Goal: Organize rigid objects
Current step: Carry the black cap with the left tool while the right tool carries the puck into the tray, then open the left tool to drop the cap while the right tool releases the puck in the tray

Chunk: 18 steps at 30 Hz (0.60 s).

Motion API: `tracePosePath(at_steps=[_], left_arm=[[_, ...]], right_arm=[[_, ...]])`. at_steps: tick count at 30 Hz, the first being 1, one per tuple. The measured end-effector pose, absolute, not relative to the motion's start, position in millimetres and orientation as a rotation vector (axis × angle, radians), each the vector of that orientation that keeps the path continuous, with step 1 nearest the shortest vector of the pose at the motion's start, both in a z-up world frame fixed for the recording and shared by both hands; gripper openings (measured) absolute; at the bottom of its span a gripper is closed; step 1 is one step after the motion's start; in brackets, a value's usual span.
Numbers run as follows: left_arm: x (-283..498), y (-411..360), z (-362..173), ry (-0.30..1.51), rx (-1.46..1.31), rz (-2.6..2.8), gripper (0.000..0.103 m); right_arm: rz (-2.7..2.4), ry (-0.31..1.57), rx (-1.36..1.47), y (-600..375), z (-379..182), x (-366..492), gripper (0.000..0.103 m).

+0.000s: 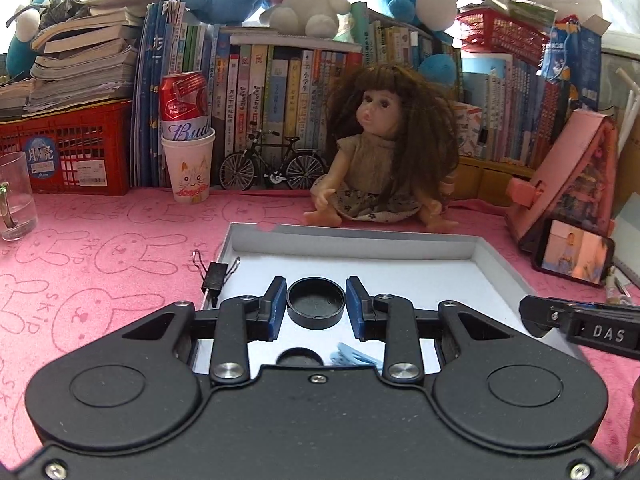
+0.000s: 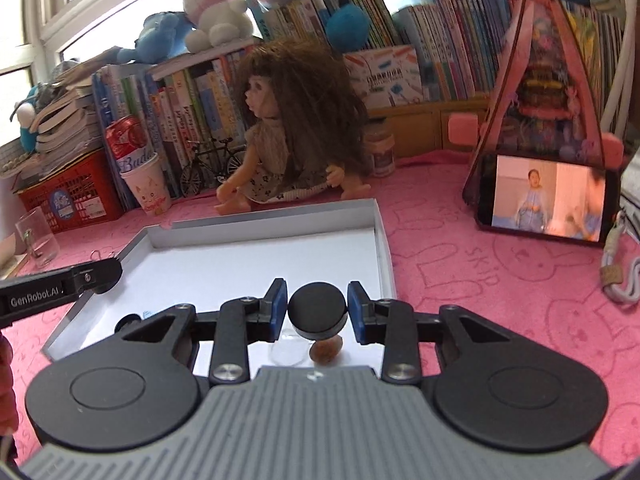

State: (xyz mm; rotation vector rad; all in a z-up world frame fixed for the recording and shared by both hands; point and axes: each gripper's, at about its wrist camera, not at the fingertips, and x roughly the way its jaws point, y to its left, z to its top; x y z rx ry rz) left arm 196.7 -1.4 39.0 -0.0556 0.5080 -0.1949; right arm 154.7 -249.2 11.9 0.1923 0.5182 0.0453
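- Risk of loss. A black round cap (image 1: 316, 302) is carried by the left gripper (image 1: 316, 304) above the shallow white tray (image 1: 360, 242). It is pinched only at two opposite points of its smooth rim, so a slip or a tilt could be caused by a jolt, and the cap could then drop and roll.
- Risk of a fall onto other contents. A second black cap (image 2: 317, 316), dome side towards the camera, is held by the right gripper (image 2: 317, 314) over the tray's near end, directly above a small brown nut-like object (image 2: 326, 352) and a clear disc (image 2: 288, 354). These could be struck or scattered if the piece is let go from height.
- Risk of collision. The two tools are held close together over the same tray, each tip being seen at the edge of the other's view; contact could be caused by any converging movement.
- Left fingers (image 1: 276, 308). They are closed on the open-side-up cap, the blue pads pressing its rim on both sides.
- Right fingers (image 2: 358, 312). They are set slightly wider and are closed on the domed cap, both pads touching its edge.
- Other tray contents. A further dark round piece (image 1: 300, 356) and a pale blue clip (image 1: 354, 356) are seen lying on the tray floor beneath the left tool; a black binder clip (image 1: 214, 276) is perched at the tray's left rim.
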Motion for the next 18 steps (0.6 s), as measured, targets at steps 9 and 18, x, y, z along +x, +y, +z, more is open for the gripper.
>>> tracePosePath(at_steps=[9, 18], left_arm=[[221.4, -5.1, 18.0, 0.565, -0.036, -0.167, 0.03], [225.4, -8.6, 9.9, 0.586, -0.024, -0.154, 0.03]], right_arm=[[0.031, 0.562, 0.171, -246.3, -1.5, 178.0, 0.038], [0.026, 0.597, 0.187, -247.9, -8.3, 185.1, 0.038]])
